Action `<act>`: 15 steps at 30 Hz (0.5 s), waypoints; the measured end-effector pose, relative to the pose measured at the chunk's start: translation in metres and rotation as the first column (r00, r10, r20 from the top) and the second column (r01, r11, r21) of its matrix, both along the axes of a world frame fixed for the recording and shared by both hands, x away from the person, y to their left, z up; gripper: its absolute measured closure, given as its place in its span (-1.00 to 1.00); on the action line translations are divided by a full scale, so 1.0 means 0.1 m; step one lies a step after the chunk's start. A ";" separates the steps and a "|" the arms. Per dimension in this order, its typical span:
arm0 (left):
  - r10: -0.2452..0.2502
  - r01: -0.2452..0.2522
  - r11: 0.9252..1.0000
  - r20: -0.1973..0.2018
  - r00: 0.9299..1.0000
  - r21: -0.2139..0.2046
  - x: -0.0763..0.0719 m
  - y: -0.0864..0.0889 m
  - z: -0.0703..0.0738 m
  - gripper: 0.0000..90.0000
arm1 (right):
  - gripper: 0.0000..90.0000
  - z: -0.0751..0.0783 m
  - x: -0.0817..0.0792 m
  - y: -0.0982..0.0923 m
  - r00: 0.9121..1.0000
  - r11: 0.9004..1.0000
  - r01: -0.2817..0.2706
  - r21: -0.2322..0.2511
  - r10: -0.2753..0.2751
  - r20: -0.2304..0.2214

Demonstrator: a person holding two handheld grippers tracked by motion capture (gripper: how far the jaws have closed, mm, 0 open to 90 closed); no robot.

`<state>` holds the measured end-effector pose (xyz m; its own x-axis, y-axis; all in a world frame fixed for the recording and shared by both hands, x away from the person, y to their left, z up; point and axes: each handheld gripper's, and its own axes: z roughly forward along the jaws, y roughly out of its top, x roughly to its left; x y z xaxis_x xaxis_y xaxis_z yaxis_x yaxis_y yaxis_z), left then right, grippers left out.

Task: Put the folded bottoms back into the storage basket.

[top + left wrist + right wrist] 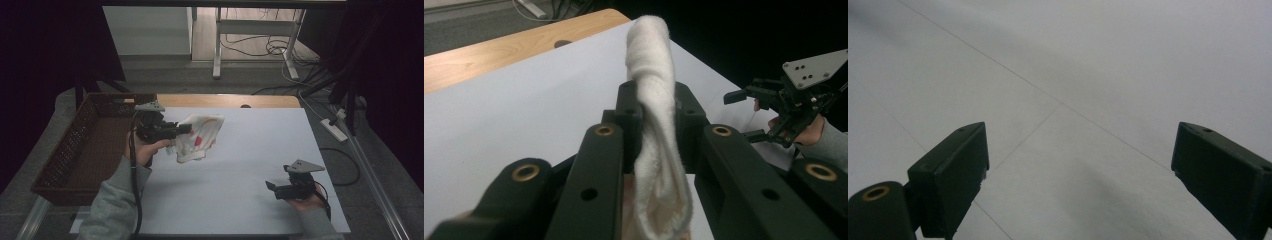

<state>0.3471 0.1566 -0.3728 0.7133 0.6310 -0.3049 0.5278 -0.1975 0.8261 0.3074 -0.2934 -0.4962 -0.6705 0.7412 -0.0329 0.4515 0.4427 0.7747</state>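
The left gripper [186, 129] is clamped on a white terry towel [199, 136] with red and yellow markings. The left gripper view confirms the grip: both black jaws press a folded edge of the towel [655, 125] from either side, with cloth standing above the jaws and hanging below them. In the high view the towel is carried clear of the white table [250, 150], at its left part and near the dark wicker basket [75, 150] that stands off the table's left edge.

The right gripper [272, 189] rests low at the near right of the table, well apart from the towel. Its own view shows the jaws standing wide with nothing between them and bare table surface [1073, 75] ahead. It also appears far off in the left gripper view [744, 116], jaws likewise spread.

Judgement: the work in hand looks like carrying the towel towards the basket.

Risks noted:
- The grip takes a narrow fold only. Most of the cloth hangs free, so a quick swing could pull the fold out of the jaws and drop the towel on the table.
- The hanging end may catch on the basket rim [120, 97] if carried across too low, leaving the towel draped over the wall rather than inside.
- An early release would land it short of the basket.
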 end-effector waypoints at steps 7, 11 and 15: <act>0.004 -0.004 1.000 0.005 1.000 -0.007 -0.03 0.07 0.01 0.73 | -0.81 0.00 0.00 0.00 1.000 1.000 0.001 -0.002 -0.001 0.000; 0.007 -0.007 1.000 0.004 1.000 -0.008 -0.04 0.10 0.01 0.73 | -0.81 0.00 0.00 0.00 1.000 1.000 0.002 -0.001 -0.002 -0.001; 0.011 -0.011 1.000 0.008 1.000 -0.010 -0.05 0.12 0.02 0.73 | -0.81 0.00 0.00 0.00 1.000 1.000 0.003 -0.002 -0.003 -0.001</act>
